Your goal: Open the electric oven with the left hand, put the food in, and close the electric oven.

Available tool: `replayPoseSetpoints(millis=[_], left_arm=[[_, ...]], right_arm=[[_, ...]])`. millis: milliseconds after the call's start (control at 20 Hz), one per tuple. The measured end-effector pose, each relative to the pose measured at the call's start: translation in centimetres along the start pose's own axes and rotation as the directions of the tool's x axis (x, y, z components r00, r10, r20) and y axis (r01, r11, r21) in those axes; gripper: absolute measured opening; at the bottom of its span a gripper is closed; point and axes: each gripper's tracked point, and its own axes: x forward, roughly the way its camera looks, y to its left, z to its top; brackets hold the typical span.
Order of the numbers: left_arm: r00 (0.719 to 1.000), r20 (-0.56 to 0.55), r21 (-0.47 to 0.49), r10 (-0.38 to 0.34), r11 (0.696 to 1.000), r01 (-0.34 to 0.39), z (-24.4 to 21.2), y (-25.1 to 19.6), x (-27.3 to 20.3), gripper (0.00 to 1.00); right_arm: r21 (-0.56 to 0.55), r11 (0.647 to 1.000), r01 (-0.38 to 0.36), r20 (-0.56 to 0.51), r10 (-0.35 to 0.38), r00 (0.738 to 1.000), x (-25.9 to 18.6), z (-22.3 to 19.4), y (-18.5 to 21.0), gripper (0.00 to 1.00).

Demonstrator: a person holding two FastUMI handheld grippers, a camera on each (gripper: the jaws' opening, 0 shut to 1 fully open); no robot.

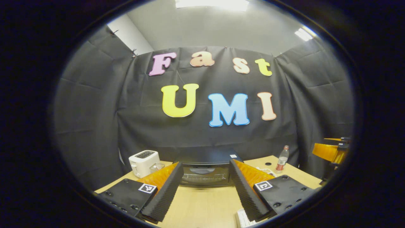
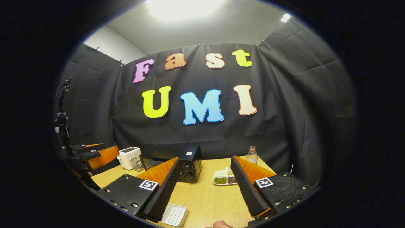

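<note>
Bright light comes from the ceiling lamps [image 1: 212, 3] at the top of the left gripper view, and one big lamp [image 2: 183, 8] glows so white in the right gripper view that its shape is lost. The wooden table [image 1: 202, 202] is evenly lit with only soft shadows. Both pictures are sharp in the middle. Near the edges, straight lines bend and things look squashed and darker.
</note>
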Motion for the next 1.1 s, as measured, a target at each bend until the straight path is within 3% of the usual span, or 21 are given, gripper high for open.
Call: replayPoseSetpoints(millis=[350, 400, 450, 500, 750, 1050, 1100], left_arm=[[0.999, 0.02, 0.001, 0.029, 1.0, -0.03, 0.5, 3.9, -3.4, 1.0], [0.999, 0.023, -0.004, 0.026, 1.0, -0.026, 0.6, 4.1, -3.7, 0.9], [0.999, 0.025, -0.004, 0.029, 1.0, -0.029, 0.6, 4.6, -4.0, 1.0], [0.999, 0.026, -0.003, 0.031, 1.0, -0.031, 0.7, 5.1, -4.2, 0.97], [0.998, 0.05, 0.016, 0.03, 0.999, -0.031, 1.6, 6.2, -5.6, 1.0], [0.998, 0.061, 0.017, 0.024, 1.0, -0.025, 1.9, 6.2, -6.6, 0.97], [0.998, 0.065, 0.022, 0.021, 1.0, -0.023, 2.0, 6.2, -6.6, 1.0]], right_arm=[[-0.031, 0.999, 0.024, 0.043, -0.022, 0.999, -1.8, 1.2, 1.5, 0.96], [-0.037, 0.999, 0.024, 0.047, -0.022, 0.999, -2.0, 1.3, 1.9, 0.96], [-0.037, 0.999, 0.024, 0.051, -0.022, 0.998, -2.2, 1.4, 2.3, 0.96], [-0.035, 0.999, 0.022, 0.052, -0.021, 0.998, -2.5, 1.4, 2.7, 0.96], [-0.04, 0.999, 0.016, 0.044, -0.014, 0.999, -3.1, 1.2, 3.7, 0.96], [-0.048, 0.999, 0.018, 0.049, -0.016, 0.999, -3.9, 1.4, 4.0, 0.96], [-0.05, 0.999, 0.018, 0.053, -0.015, 0.998, -4.0, 1.6, 4.1, 0.96]])
